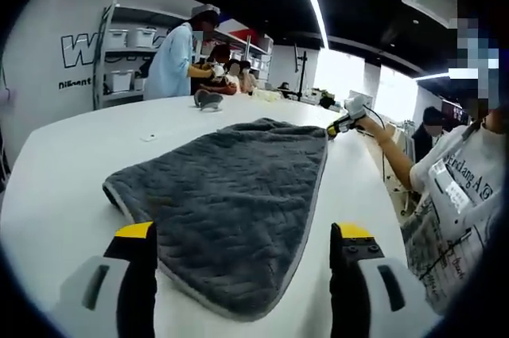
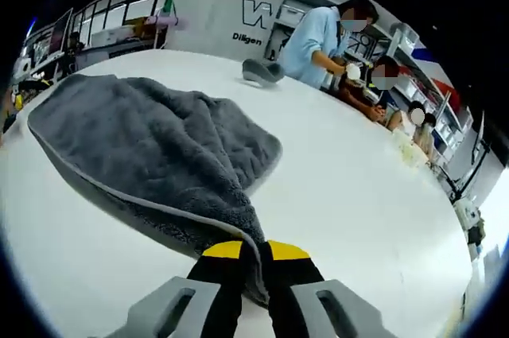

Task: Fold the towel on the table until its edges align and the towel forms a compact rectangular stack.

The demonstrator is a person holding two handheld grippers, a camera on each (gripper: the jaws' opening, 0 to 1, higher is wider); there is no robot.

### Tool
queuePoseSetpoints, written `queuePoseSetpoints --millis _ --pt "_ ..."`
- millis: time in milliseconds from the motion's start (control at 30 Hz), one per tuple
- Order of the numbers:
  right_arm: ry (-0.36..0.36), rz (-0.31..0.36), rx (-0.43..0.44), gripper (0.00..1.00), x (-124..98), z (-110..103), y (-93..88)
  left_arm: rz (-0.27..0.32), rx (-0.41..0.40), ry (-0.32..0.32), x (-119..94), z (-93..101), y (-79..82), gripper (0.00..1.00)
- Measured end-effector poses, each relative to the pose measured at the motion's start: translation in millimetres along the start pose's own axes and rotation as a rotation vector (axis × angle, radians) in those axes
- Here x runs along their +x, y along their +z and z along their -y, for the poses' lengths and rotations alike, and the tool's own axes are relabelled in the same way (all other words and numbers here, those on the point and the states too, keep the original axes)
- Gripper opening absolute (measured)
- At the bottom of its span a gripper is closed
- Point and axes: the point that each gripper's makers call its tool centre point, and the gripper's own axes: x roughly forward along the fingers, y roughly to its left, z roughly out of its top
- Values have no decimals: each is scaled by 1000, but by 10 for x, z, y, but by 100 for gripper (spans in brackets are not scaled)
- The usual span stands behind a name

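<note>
In the left gripper view the left claw (image 1: 242,246) is spread wide, its two yellow-tipped jaws standing either side of the near end of the grey towel (image 1: 238,195), pinching nothing. The towel lies flat on the white table (image 1: 71,171), its long axis running straight away from this claw toward the far corner, where the right claw (image 1: 340,125) shows small, at the far right corner of the cloth. A person's arm reaches to it from the right.

In the right gripper view the right claw (image 2: 248,262) is pressed together on a corner of the towel (image 2: 151,147); the cloth rises out of the jaws and spreads away to the left across the table (image 2: 358,195).

So the two claws sit at opposite ends of the towel's length. The left claw is nearest the free end, which lies directly between its jaws, and probably only needs to come down and close. Bringing one end over the other should then make the fold, with the edges left to be matched.
</note>
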Motion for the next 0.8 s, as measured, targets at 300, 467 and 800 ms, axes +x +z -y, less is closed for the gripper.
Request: queuePoseSetpoints --millis 300,467,800 --pt "-22 -21 15 22 -59 40 -39 0 0 -2 9 -2 8 94" --pt "-66 -23 67 37 -220 105 -18 0 -2 -3 8 -11 9 94" --pt "-175 -78 57 68 -702 82 71 0 0 -8 7 -16 16 94"
